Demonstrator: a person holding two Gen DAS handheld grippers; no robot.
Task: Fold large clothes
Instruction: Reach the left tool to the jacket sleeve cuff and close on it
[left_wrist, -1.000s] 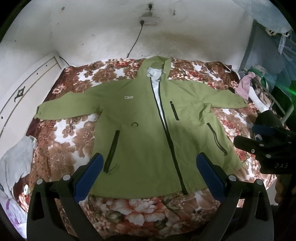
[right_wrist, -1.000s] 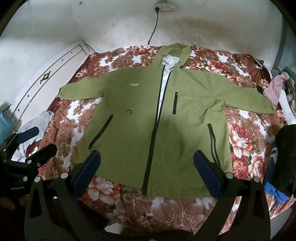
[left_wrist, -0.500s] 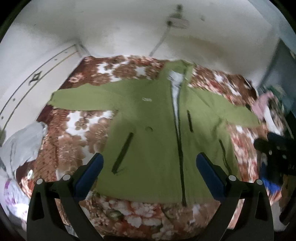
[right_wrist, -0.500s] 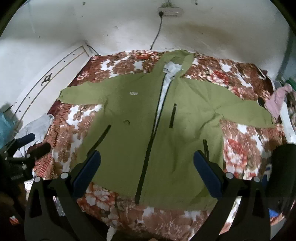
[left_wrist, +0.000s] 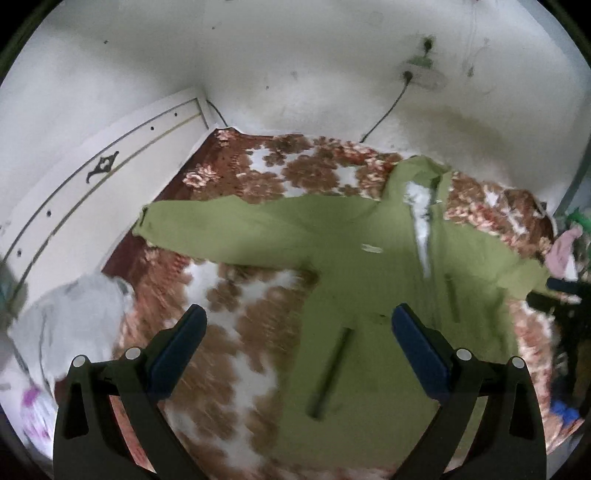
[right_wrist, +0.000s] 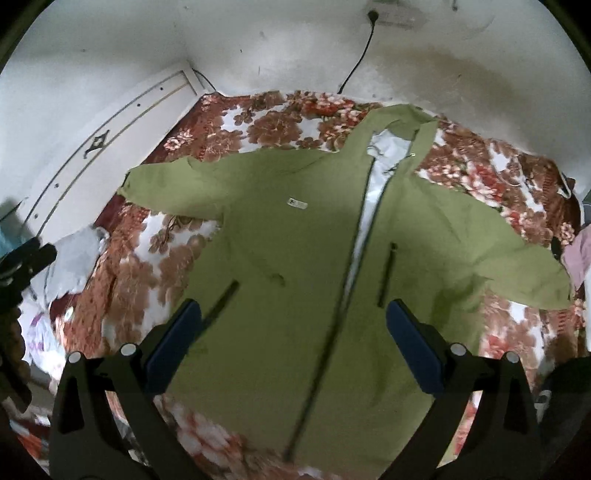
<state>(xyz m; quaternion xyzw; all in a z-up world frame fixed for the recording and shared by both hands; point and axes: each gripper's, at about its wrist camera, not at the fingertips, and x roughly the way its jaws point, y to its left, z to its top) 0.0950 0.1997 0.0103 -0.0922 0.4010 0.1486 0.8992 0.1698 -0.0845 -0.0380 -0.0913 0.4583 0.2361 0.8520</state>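
Moved: both my grippers swung left, nearer the bed.
Left gripper: spread, empty, over jacket edge.
Right gripper: spread, empty, above jacket front.

Nothing readable: small white label on jacket chest, its print too small and blurred.

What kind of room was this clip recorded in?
Most likely a home bedroom. A green jacket lies spread on a bed with a floral bedspread, a white headboard stands against the wall, and loose clothes sit at the bed's edge.
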